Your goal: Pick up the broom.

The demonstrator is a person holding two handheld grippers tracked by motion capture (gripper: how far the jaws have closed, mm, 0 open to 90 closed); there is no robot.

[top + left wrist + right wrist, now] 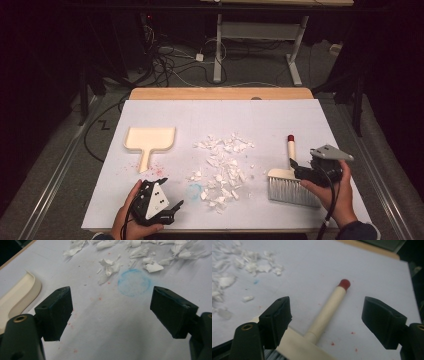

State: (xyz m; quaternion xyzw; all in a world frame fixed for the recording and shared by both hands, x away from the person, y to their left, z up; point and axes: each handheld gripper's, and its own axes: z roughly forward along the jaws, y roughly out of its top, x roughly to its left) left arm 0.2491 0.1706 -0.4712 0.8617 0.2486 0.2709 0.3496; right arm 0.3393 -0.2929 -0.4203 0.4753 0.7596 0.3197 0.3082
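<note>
A: Okay, status on the right tool (298, 168)?

B: Jaws wide, nothing held. It hangs over the brush (291, 181) near the worktop's (280, 115) right front corner. In the right gripper view the cream handle (327, 312) with its red tip (344, 283) runs between the jaws, not touching either.

A: Left tool (170, 207)?

B: Also wide, empty, at the front edge left of centre. In its own view a blue ring mark (134, 282) sits ahead between the jaws.

A: Rest of the layout?

B: White paper scraps (223, 167) scattered mid-worktop. Cream dustpan (149, 141) lies flat toward the left edge, handle pointing to the front edge. Brush bristles face the front edge.
</note>
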